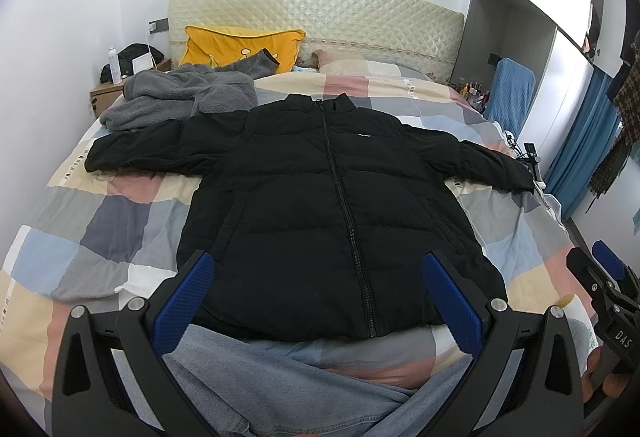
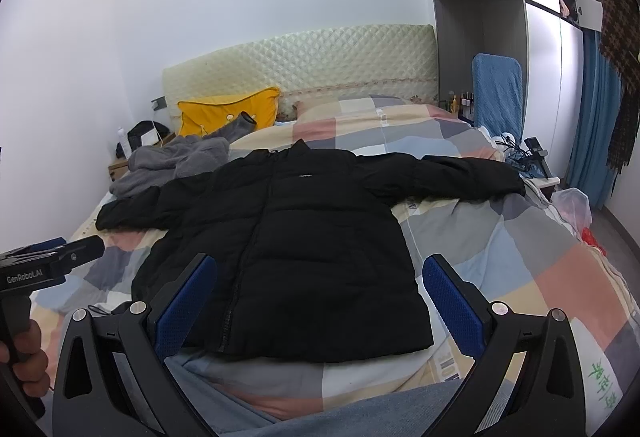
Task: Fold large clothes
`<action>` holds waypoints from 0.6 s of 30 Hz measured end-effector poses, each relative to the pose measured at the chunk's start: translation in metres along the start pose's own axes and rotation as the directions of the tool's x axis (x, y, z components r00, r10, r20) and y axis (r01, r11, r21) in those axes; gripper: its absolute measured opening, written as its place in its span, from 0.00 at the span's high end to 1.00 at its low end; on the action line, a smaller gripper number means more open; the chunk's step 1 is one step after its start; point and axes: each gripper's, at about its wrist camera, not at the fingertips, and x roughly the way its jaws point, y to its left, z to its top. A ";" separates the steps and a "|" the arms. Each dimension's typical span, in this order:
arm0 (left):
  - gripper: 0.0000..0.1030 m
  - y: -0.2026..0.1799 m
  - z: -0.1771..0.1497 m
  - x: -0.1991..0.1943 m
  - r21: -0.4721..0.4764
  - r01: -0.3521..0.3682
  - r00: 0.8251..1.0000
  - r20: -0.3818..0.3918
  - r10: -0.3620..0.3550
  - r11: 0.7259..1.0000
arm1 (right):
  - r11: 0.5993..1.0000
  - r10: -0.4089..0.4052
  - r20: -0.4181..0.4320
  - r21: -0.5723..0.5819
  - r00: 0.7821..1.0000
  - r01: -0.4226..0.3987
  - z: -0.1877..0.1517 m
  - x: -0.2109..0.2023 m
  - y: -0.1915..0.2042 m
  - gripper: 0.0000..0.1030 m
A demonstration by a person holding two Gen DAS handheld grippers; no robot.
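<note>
Black and quilted, the puffer jacket (image 1: 320, 205) lies flat, front up, on the bed (image 1: 100, 221), over a patchwork duvet (image 2: 520, 257) of grey, pale blue, pink and cream squares. Its long axis runs from the foot of the bed toward the headboard (image 1: 320, 13): the hem is nearest both cameras and the stand-up collar points away, toward the pillows. The zip (image 1: 344, 205) is closed and runs up the middle along that axis. Both sleeves are stretched out sideways, roughly at right angles to the body, so the garment makes a broad T; the left sleeve (image 1: 136, 149) ends near the bed's left edge, the right sleeve (image 2: 472, 173) reaches the right edge. A small pale label sits on the chest.

Above the left sleeve a grey fleece garment (image 1: 180, 97) lies crumpled, touching the jacket's shoulder, with a yellow cushion (image 1: 240, 45) behind it against the headboard.

The left gripper (image 1: 318, 289) hangs over the hem with its blue-padded jaws spread wide and nothing between them. The right gripper (image 2: 320, 293) is likewise held above the hem, jaws spread and empty, nearer the jacket's right side. Each tool shows at the edge of the other's view, a hand (image 2: 24, 353) wrapped round the left one's grip. Blue denim fills the lower edge of both views.
</note>
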 end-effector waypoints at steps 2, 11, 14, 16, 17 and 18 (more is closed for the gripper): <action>0.00 0.001 0.000 0.000 -0.001 0.000 1.000 -0.002 0.000 1.000 | 1.000 0.000 -0.002 0.002 1.000 0.000 0.001 0.002 -0.001 0.00; 0.00 0.002 0.002 0.005 -0.003 -0.002 1.000 -0.010 0.002 1.000 | 1.000 0.004 -0.009 -0.001 1.000 -0.004 0.003 0.005 -0.003 0.00; 0.00 0.002 0.003 0.006 -0.003 -0.003 1.000 -0.012 0.003 1.000 | 1.000 0.004 -0.012 0.001 1.000 -0.004 0.003 0.007 -0.004 0.00; 0.00 0.002 0.003 0.006 -0.004 -0.002 1.000 -0.011 0.002 1.000 | 1.000 0.004 -0.012 0.004 1.000 -0.004 0.003 0.008 -0.005 0.00; 0.00 0.002 0.003 0.006 -0.005 -0.003 1.000 -0.011 0.003 1.000 | 1.000 0.004 -0.012 0.005 1.000 -0.004 0.003 0.009 -0.007 0.00; 0.00 0.002 0.002 0.006 -0.004 -0.003 1.000 -0.013 0.003 1.000 | 1.000 0.003 -0.012 0.006 1.000 -0.003 0.003 0.010 -0.008 0.00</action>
